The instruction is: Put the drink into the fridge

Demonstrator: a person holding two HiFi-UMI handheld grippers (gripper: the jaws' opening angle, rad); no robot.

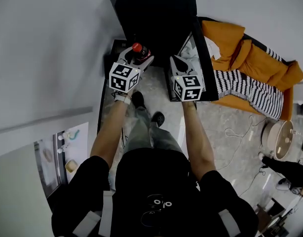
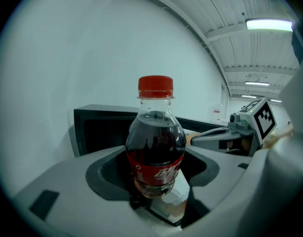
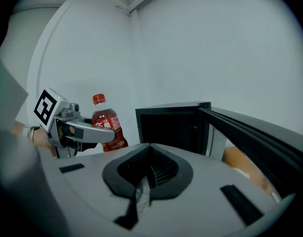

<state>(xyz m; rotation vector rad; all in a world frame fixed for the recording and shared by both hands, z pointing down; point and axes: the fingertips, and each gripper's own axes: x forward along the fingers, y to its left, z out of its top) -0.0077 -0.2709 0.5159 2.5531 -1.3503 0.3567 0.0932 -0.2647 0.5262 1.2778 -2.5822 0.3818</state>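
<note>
Both arms stretched forward toward the open black fridge. The left tool is clamped around an upright cola bottle; the right tool, just right of it, is closed and empty.

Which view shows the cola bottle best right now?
The left gripper view: the cola bottle fills the centre, upright, red cap to base. Head view shows only its top; right gripper view shows it small, partly covered.

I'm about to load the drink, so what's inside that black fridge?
The fridge stands with its door open, but its inside shows only as dark: no shelf or item can be made out there.
</note>
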